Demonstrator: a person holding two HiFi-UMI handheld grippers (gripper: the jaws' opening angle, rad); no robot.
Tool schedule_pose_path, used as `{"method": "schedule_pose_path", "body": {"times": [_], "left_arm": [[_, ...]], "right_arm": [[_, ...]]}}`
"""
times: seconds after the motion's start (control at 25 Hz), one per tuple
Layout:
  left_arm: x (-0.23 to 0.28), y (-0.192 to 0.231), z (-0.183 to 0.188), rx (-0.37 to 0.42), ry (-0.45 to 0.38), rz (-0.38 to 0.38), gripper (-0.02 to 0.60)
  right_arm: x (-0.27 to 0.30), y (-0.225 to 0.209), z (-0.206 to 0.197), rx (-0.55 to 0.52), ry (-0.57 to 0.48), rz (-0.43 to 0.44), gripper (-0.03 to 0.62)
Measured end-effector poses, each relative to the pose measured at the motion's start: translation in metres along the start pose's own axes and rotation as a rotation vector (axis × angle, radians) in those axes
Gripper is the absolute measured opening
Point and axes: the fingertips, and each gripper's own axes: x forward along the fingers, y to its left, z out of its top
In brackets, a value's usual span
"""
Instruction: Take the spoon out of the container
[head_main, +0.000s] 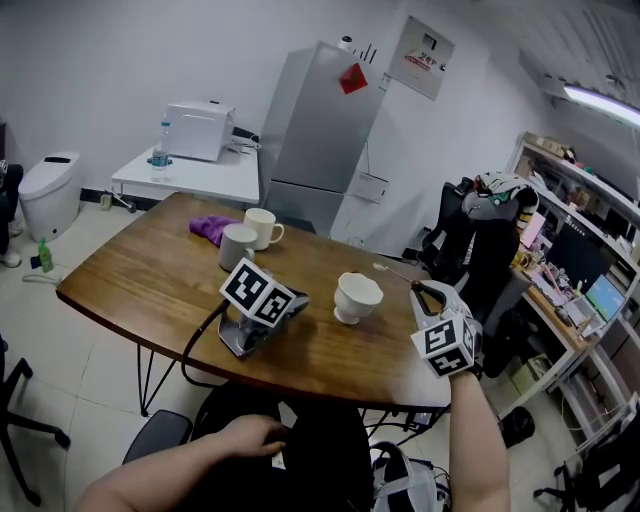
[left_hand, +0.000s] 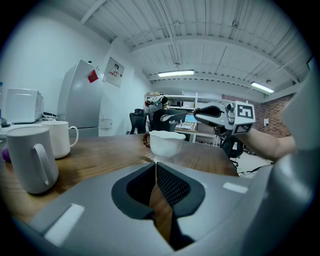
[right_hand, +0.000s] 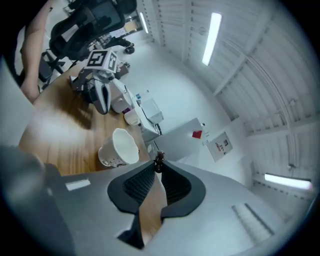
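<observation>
Bright office room, white walls, pale tiled floor, viewed from above.

One tall silver fridge (head_main: 318, 135) against the wall, far behind the container.

One rounded wooden worktop (head_main: 150, 280) on thin dark legs, under the container and the small things around it.

One white side table (head_main: 205, 178) well behind and left of the container, beside the fridge.

One black office chair (head_main: 478, 245) right of the container, past the worktop's edge.

Two grippers:
- Left gripper (left_hand: 156, 165) lying on the worktop just left of the container, jaws closed together with nothing between them. Left hand (head_main: 250, 437) resting in the lap, on the near side of the container.
- Right gripper (right_hand: 159, 170) held up in the air right of the container, near the worktop's right edge, jaws pinched onto the spoon's handle.

Two mugs side by side behind and left of the container, one grey (head_main: 237, 247) and one white (head_main: 262, 228).

One white container (head_main: 355, 305) with a wavy rim, upright near the worktop's middle.

One purple cloth (head_main: 212, 228), crumpled, further left of the container than the mugs.

One spoon (left_hand: 170, 116), out of the container, held level in the air just right of it, bowl end nearest the container.
</observation>
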Motion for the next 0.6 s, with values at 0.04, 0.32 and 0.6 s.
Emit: {"method": "schedule_pose_path", "body": {"times": [0.04, 0.32, 0.6], "left_arm": [[0.0, 0.0, 0.0, 0.0, 0.0, 0.0, 0.012], [-0.001, 0.0, 0.0, 0.001, -0.001, 0.0, 0.012], [-0.002, -0.002, 0.0, 0.0, 0.0, 0.0, 0.012]], "right_arm": [[0.001, -0.002, -0.008, 0.042, 0.014, 0.0, 0.044], [0.014, 0.004, -0.065, 0.282, 0.117, 0.026, 0.044], [0.025, 0.017, -0.108, 0.537, 0.2, 0.078, 0.044]]}}
